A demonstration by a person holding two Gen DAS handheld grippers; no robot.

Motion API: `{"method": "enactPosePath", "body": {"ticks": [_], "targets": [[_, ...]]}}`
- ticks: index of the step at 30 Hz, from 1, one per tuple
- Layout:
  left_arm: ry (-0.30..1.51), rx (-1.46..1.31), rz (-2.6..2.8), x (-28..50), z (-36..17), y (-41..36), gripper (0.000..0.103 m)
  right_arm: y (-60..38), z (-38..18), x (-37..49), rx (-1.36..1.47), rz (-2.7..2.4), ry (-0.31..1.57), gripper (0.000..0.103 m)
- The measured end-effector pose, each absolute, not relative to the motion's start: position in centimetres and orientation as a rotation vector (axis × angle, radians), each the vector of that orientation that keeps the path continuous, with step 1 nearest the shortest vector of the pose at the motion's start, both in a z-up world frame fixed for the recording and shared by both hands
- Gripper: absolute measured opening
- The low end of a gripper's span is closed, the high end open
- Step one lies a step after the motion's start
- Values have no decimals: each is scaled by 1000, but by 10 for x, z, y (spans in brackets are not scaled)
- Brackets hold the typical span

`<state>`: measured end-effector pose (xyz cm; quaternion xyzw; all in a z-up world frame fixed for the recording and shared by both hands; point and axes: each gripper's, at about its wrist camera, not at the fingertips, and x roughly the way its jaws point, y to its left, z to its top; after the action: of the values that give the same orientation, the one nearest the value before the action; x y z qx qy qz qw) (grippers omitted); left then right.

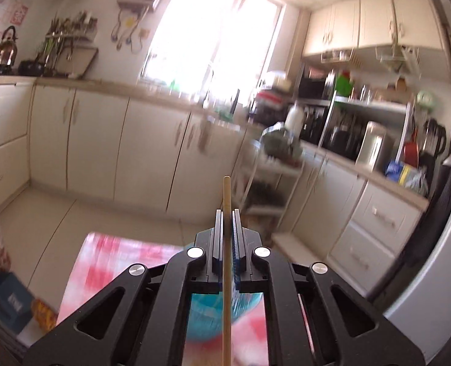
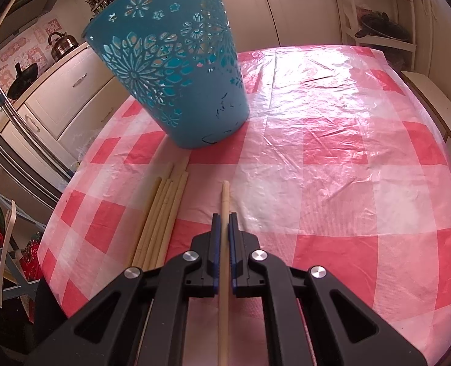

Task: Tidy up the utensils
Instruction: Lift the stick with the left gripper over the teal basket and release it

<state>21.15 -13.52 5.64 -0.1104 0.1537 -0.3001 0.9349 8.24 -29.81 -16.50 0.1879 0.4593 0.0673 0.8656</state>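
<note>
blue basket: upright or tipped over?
Upright. The blue basket stands on its base on the checked tablecloth, open rim at the top.

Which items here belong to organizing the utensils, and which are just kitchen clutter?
Part of the job:
- pale wooden chopstick clamped in the left gripper
- second wooden chopstick clamped in the right gripper
- loose bundle of wooden chopsticks on the table
- teal plastic cut-out basket

Lying about:
- red-and-white checked tablecloth
- steel kettle
- white wheeled trolley
</note>
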Motion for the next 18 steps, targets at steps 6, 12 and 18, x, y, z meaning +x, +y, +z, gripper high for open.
{"method": "enactPosePath", "body": {"ticks": [6, 12, 18], "targets": [[197, -288, -558, 252, 60, -173, 5, -303, -167, 82, 419, 156, 960, 6], [283, -235, -496, 286, 24, -199, 5, -307, -168, 84, 451, 172, 962, 6], [388, -144, -489, 282, -4, -200, 7, -308, -167, 83, 457, 175, 964, 6]]}}
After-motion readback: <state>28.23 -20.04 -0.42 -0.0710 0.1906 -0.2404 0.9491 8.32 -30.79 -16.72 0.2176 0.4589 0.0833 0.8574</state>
